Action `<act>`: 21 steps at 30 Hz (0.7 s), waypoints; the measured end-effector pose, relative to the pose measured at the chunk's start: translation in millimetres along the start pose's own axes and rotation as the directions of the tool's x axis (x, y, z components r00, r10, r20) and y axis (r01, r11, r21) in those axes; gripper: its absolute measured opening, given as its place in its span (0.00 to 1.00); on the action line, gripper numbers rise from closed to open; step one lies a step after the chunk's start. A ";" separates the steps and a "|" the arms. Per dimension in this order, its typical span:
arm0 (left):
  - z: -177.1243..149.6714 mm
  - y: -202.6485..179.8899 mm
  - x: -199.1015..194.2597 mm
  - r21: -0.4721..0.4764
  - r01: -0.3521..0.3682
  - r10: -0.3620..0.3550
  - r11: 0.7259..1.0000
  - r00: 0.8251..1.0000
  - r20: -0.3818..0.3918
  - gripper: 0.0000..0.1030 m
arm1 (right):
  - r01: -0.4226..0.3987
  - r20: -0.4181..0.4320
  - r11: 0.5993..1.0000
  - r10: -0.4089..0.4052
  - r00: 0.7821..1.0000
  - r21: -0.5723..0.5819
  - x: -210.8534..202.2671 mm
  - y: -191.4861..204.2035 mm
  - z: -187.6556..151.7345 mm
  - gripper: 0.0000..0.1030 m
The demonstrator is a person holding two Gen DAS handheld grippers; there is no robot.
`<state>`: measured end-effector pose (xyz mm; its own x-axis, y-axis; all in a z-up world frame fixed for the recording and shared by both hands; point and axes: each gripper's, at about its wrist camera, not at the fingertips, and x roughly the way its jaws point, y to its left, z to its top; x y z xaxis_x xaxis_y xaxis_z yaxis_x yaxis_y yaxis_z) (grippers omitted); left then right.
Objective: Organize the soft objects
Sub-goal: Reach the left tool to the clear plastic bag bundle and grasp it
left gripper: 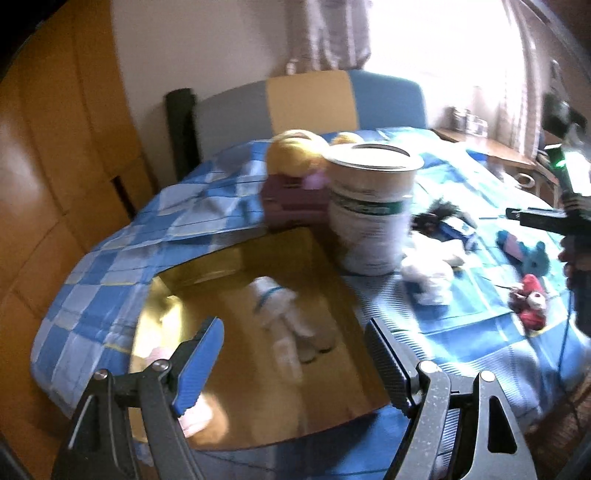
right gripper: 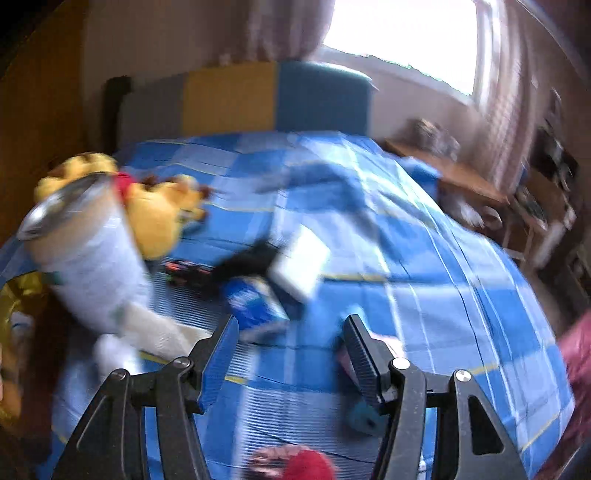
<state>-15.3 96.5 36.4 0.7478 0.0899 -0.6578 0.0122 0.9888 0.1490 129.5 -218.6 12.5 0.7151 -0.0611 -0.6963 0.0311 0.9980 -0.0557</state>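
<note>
Over the gold tray (left gripper: pixel 343 280) at the bed's left, the left tool (left gripper: pixel 291 365) hangs released above a white plush (left gripper: pixel 284 317) lying inside. Just right stands a white can (left gripper: pixel 369 206), with another white toy (left gripper: pixel 428 277) beside it. Farther right, the right tool (right gripper: pixel 288 354) gapes empty over the blue checked bedspread (right gripper: pixel 443 295), near a teal toy (right gripper: pixel 364 417) and a red one (right gripper: pixel 306 465).

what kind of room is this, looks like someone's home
Most likely a bedroom in a home. The toys lie on a bed with a blue checked bedspread and a padded headboard behind it. A curtained window lets in daylight, and a small wooden side table stands beside the bed.
</note>
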 end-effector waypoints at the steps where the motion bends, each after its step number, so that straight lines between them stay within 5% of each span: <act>1: 3.5 -7.9 3.3 0.012 0.017 -0.017 1.000 1.000 -0.005 0.77 | 0.005 -0.016 0.999 -0.005 1.000 0.036 6.0 -11.3 -5.5 0.58; 3: 11.4 -28.1 10.2 0.053 0.060 -0.060 0.997 0.998 -0.014 0.77 | 0.028 -0.070 0.996 -0.022 0.997 0.088 17.1 -26.6 -9.1 0.58; 9: 33.0 -81.5 44.9 0.096 0.158 -0.151 0.983 0.986 -0.075 0.77 | -0.011 -0.064 0.982 0.024 0.998 0.189 14.2 -44.6 -8.6 0.58; 21: 55.1 -130.8 152.1 -0.145 0.250 -0.281 0.957 0.923 -0.261 0.83 | -0.058 -0.053 0.964 0.074 0.996 0.260 13.2 -53.1 -6.5 0.58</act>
<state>133.4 -25.7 -42.5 0.5138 -0.1637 -0.8422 0.1023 0.9863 -0.1293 132.8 -272.5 1.6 0.6776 0.0125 -0.7353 0.1701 0.9701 0.1731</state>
